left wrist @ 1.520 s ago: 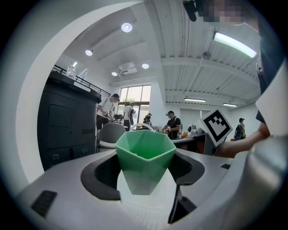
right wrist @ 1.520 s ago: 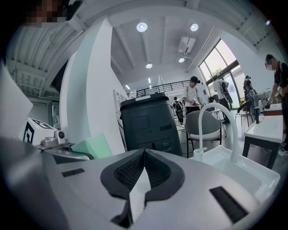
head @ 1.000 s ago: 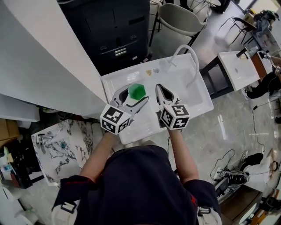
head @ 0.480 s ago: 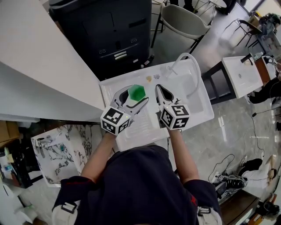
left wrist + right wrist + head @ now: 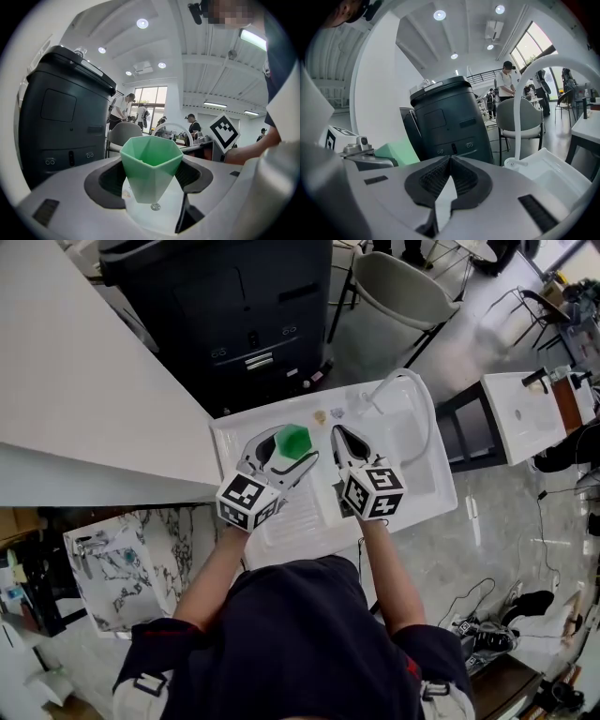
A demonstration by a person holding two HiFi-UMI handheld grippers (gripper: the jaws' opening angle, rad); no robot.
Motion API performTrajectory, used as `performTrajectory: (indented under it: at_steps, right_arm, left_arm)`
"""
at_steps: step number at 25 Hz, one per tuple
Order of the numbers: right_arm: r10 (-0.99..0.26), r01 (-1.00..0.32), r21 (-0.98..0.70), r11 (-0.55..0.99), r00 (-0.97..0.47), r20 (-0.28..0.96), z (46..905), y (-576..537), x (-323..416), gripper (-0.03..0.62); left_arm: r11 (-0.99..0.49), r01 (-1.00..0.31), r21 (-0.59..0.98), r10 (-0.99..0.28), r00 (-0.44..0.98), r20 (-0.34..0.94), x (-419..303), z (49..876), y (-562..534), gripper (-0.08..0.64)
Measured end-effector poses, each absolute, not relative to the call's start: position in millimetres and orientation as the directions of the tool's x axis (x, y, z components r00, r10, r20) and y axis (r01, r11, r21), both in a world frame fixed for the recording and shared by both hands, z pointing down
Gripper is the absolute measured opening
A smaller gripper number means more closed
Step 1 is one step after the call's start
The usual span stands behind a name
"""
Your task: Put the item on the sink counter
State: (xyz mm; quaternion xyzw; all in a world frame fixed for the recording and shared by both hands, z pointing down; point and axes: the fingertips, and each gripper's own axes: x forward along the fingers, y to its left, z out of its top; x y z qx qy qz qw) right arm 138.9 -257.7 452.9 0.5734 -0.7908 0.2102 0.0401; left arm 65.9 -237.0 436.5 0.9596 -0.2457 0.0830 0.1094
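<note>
A green faceted plastic cup (image 5: 294,439) is held upright between the jaws of my left gripper (image 5: 286,448), over the left part of the white sink counter (image 5: 234,432). In the left gripper view the cup (image 5: 151,166) fills the gap between the dark pads, its rim up, and the counter shows pale beneath it. My right gripper (image 5: 339,437) hangs just right of the cup, above the counter near the basin (image 5: 412,451), its jaws shut with nothing between them (image 5: 449,161). The cup (image 5: 396,153) shows at the left in the right gripper view.
A white curved faucet (image 5: 408,385) arches over the basin at the right. A big dark bin (image 5: 234,306) stands behind the sink, with a grey chair (image 5: 394,282) beside it. A white counter (image 5: 75,390) lies to the left, and a marble sink unit (image 5: 117,559) at lower left.
Both grippers have moved a little forward over the sink counter, the green cup still held in the left one. The jaws look unchanged.
</note>
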Motion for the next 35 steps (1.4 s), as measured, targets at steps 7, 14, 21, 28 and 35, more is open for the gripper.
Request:
performTrajectory:
  at_steps: [7,14,21,28,35]
  right_arm:
    - [-0.869,-0.913,-0.299,0.278,-0.372,0.327,465.2,-271.6,137.2,0.035]
    - [-0.853,-0.904,-0.316,0.289,-0.393,0.343,478.0,-280.9,140.0,0.035]
    - [-0.834,-0.897,-0.328,0.297,-0.411,0.369,494.5,-292.1,144.3,0.035]
    - [-0.809,-0.888,-0.342,0.307,-0.433,0.398,514.0,-302.0,141.9,0.035]
    - [-0.782,-0.877,-0.356,0.324,-0.46,0.42,530.3,-313.8,137.0,0.035]
  left_arm:
    - [-0.835,-0.516,0.191,-0.473,0.851,0.23,65.0,450.2,-250.5,0.324]
    - [-0.82,-0.537,0.198,-0.488,0.837,0.247,68.4,463.1,-261.7,0.324]
    - [-0.799,-0.565,0.204,-0.51,0.818,0.267,68.5,480.6,-275.0,0.324]
    - [-0.766,-0.602,0.225,-0.537,0.792,0.291,60.9,497.4,-288.4,0.324]
    - [-0.747,-0.622,0.234,-0.548,0.776,0.314,61.5,513.7,-300.7,0.324]
